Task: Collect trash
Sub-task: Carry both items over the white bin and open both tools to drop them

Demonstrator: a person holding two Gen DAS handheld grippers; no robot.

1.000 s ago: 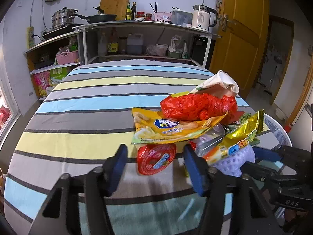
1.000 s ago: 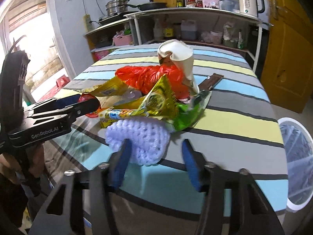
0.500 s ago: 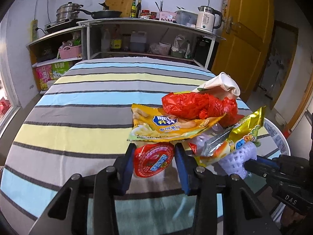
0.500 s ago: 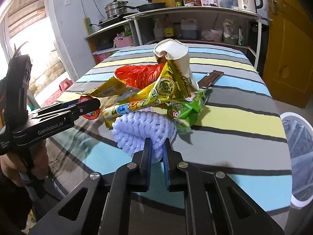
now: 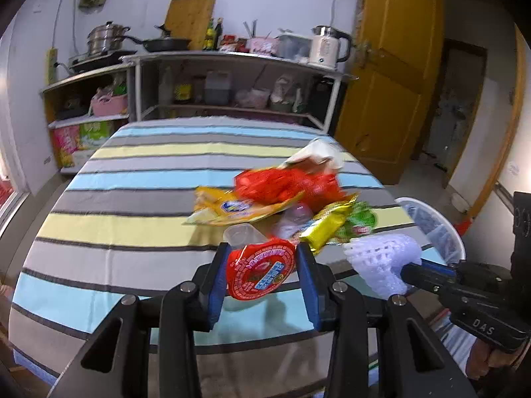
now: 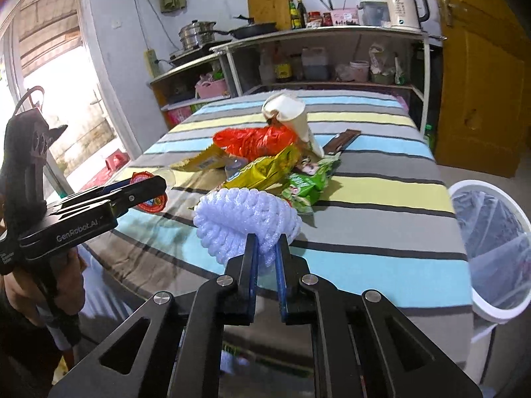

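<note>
My left gripper (image 5: 262, 262) is shut on a red-lidded clear plastic cup (image 5: 260, 272), lifted off the striped table (image 5: 132, 232). My right gripper (image 6: 265, 248) is shut on a white foam fruit net (image 6: 245, 219), held above the table's near edge; the net also shows in the left wrist view (image 5: 381, 262). A pile of trash lies mid-table: a red plastic bag (image 6: 255, 139), a yellow snack bag (image 5: 239, 209), a gold wrapper (image 6: 265, 169), a green wrapper (image 6: 308, 182) and a crumpled paper cup (image 6: 292, 116).
A white bin with a clear liner (image 6: 491, 232) stands on the floor beside the table's right edge. A brown wrapper (image 6: 341, 139) lies behind the pile. Shelves with cookware and a kettle (image 5: 328, 46) stand beyond the table. A yellow door (image 5: 391, 83) is at the right.
My left gripper closed on the red-lidded cup and lifted it. My right gripper closed on the foam net and raised it away from the pile.
</note>
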